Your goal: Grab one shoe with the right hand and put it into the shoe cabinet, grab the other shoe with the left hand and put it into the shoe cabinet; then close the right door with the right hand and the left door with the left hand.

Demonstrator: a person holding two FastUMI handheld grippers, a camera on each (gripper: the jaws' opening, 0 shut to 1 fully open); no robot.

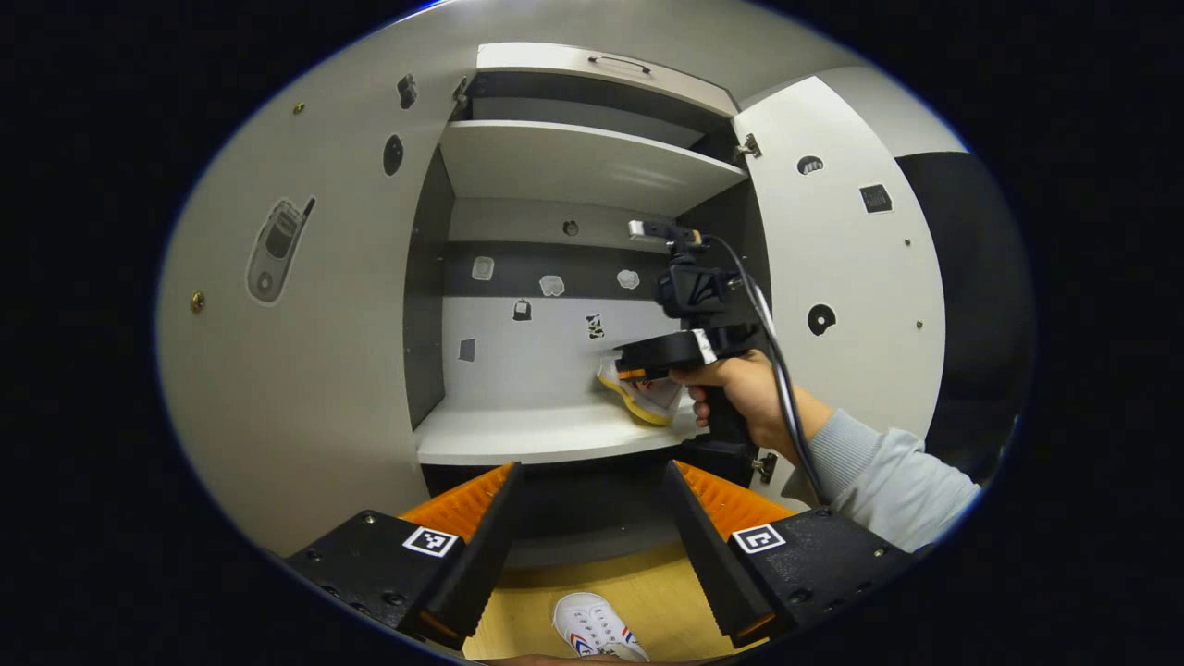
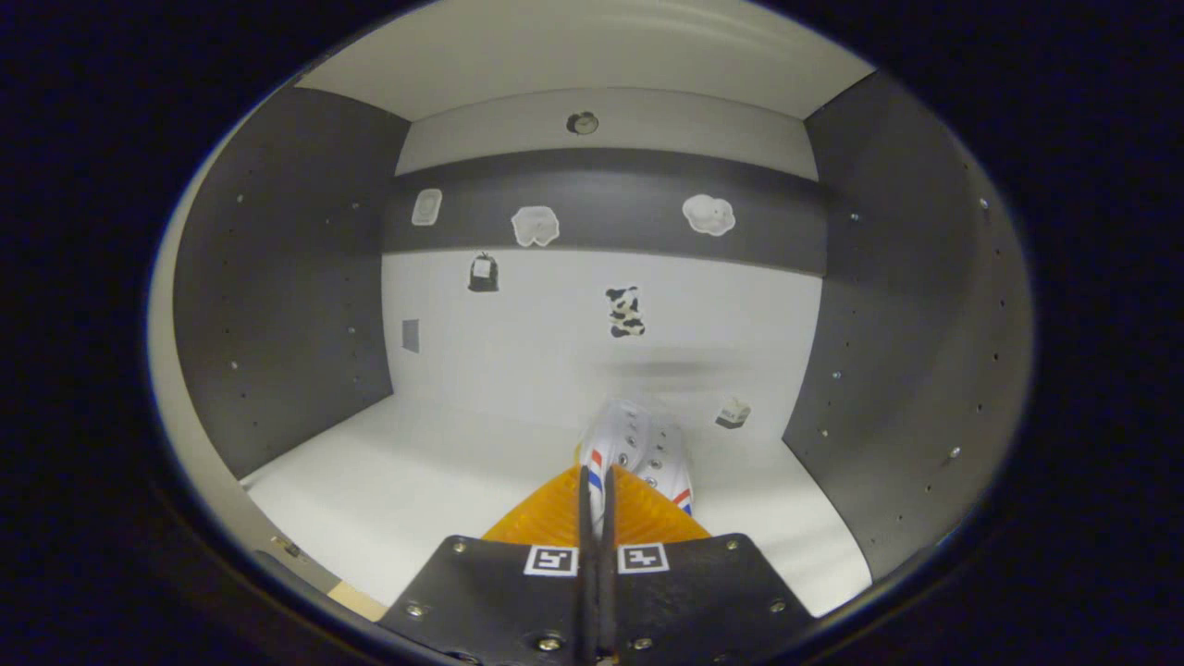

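— Right gripper (image 2: 593, 504) is inside the grey-and-white laminate shoe cabinet (image 1: 555, 435), fingers pinched tight on the white canvas sneaker with red and blue stripes (image 2: 638, 453), which sits over the smooth shelf.

— If it lets go with the yellow sole tilted, I'd guess the shoe rolls toward the edge.

— Left gripper (image 1: 592, 518) hangs spread wide, holding nothing, above the matching white sneaker (image 1: 597, 629) on the pale wooden floor (image 1: 666, 592). Both doors stand open.

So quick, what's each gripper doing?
Left gripper: open, holding nothing.
Right gripper: closed on a white shoe inside the cabinet.
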